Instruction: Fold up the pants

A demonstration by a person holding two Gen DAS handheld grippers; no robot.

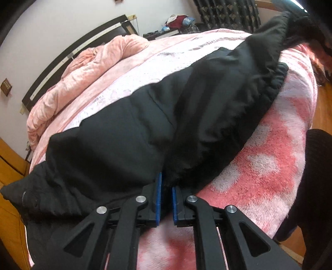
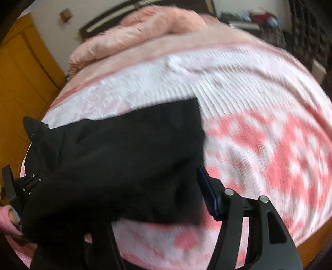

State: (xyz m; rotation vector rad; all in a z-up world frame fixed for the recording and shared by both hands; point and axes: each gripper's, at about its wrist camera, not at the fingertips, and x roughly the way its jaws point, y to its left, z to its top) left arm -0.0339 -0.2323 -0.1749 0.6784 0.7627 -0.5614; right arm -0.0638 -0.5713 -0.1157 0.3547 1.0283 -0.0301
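Note:
Black pants (image 1: pixel 166 116) lie stretched across a pink and white blanket (image 1: pixel 259 166) on a bed. My left gripper (image 1: pixel 166 187) is shut on the near edge of the pants, its blue pads pinching the fabric. At the far right of that view the waistband end is lifted, and what holds it is out of view. In the blurred right wrist view the pants (image 2: pixel 124 157) drape over my right gripper (image 2: pixel 186 187). One blue pad (image 2: pixel 207 195) shows at the cloth's edge. The other finger is hidden under the fabric. The left gripper's body (image 2: pixel 27 182) shows at the far left.
A bunched pink duvet (image 1: pixel 87 68) lies by the dark headboard (image 1: pixel 68 56). A wooden cabinet (image 2: pixel 22 68) stands to the left. A cluttered desk (image 1: pixel 176 25) and dark curtains (image 1: pixel 226 12) stand beyond the bed. A dark-clothed leg (image 1: pixel 313 187) is at the right edge.

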